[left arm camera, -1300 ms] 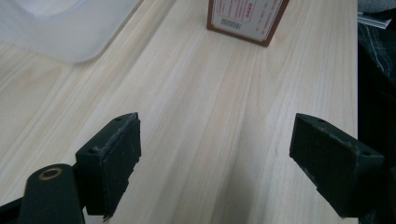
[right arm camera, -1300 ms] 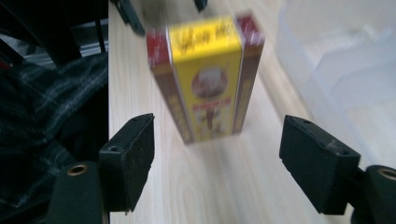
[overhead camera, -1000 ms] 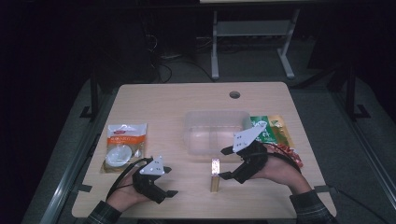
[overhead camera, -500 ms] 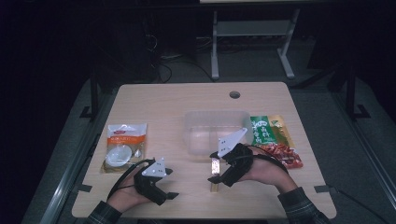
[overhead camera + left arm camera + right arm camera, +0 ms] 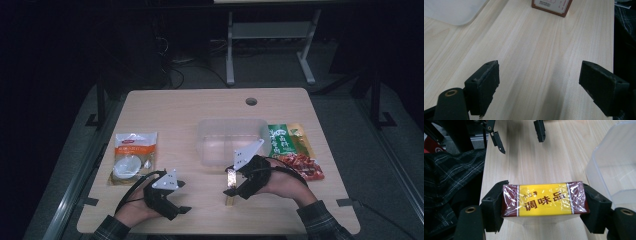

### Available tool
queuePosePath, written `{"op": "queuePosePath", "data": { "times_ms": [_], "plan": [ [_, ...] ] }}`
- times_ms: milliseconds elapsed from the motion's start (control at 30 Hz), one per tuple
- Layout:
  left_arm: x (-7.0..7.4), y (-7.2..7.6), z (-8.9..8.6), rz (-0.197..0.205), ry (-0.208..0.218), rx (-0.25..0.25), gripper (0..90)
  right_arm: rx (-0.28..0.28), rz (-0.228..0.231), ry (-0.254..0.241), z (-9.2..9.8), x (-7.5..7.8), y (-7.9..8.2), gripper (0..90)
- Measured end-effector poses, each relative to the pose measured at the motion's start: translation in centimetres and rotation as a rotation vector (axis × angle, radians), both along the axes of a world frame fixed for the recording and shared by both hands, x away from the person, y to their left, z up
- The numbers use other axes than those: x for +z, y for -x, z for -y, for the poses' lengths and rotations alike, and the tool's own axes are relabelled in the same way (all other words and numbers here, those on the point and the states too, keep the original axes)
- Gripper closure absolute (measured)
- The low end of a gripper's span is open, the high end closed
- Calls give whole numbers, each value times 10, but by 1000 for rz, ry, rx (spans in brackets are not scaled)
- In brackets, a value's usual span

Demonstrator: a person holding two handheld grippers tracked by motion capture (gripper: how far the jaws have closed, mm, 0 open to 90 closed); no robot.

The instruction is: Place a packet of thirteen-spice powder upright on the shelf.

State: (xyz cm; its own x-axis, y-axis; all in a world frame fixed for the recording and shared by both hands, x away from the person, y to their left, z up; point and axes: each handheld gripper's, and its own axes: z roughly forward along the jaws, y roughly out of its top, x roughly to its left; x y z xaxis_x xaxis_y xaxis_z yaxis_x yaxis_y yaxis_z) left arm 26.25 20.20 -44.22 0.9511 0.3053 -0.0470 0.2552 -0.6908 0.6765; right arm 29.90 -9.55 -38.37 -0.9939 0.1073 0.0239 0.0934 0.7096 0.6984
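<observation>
On a pale wood bench (image 5: 190, 107), the right gripper (image 5: 544, 202) has just been closing its fingers on a box's (image 5: 543, 198) ends; stiff, light, slick-wrapped. Left gripper (image 5: 546, 82) gapes empty.

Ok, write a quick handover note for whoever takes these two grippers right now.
Right gripper: jaws have just been closing around the yellow-and-brown seasoning box, one at each end; it sits on the table in front of the clear plastic container.
Left gripper: open, nothing between its jaws, over bare tabletop.
Done: box bracketed.
Left: probably grip, lift, place it in the container, which looks empty.
</observation>
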Motion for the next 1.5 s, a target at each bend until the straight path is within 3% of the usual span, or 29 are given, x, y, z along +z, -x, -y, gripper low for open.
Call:
{"op": "queuePosePath", "data": {
  "times_ms": [567, 867, 1200, 1500],
  "plan": [
    [-1, -2, -3, -10, 0, 7, 161, 20, 30, 8, 1, 17, -6, 311],
    [-1, -2, -2, -12, 4, 6, 161, 31, 64, 31, 3, 47, -14, 312],
    [-1, -2, -3, -8, -1, 6, 161, 31, 102, -4, 7, 78, -39, 312],
    [-1, -2, -3, -7, -3, 3, 161, 5, 103, -17, 6, 86, -72, 313]
  ]
}}
